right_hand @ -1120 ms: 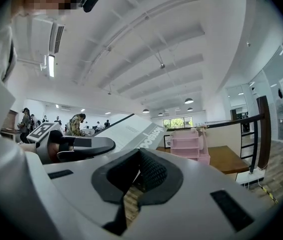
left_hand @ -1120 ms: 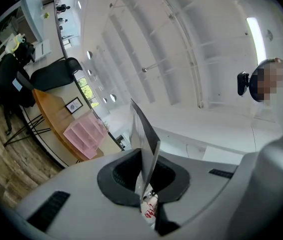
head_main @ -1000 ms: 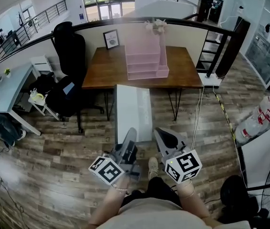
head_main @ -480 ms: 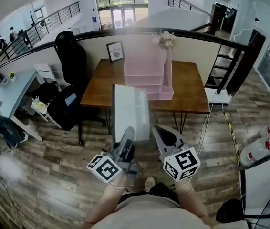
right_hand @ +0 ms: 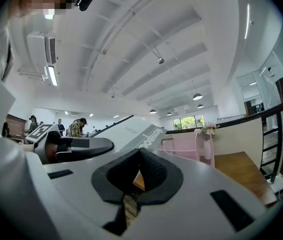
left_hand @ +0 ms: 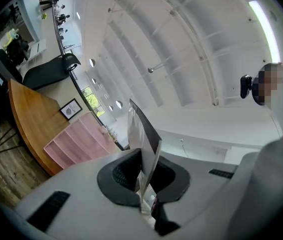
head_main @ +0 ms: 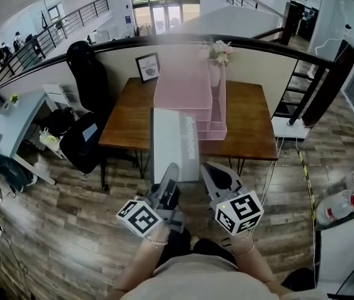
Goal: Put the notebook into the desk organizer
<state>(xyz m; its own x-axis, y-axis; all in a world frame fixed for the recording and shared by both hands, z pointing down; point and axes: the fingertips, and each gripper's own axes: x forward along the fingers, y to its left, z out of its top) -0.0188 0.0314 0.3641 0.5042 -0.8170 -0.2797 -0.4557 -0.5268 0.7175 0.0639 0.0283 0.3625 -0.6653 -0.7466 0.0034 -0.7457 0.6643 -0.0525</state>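
L gripper [left_hand: 142,165] jaws clamped on notebook [left_hand: 142,129] near edge. R gripper [right_hand: 139,156], at its 3 o'clock, jaws together, empty. Vs 1 s ago, desk [head_main: 127,120] & pink desk organizer [head_main: 186,92] at 12 o'clock sit closer. Approach prob nearly done, insertion not begun.

left gripper [head_main: 172,169], right gripper [head_main: 209,168]: grey shells, black-padded jaws, white cubes [head_main: 141,218] (black square markers) | pale top [head_main: 196,281]

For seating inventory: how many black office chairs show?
2. One black office chair beside the brown wooden table's far-left corner, another beside its near-left corner. Others may be hidden.
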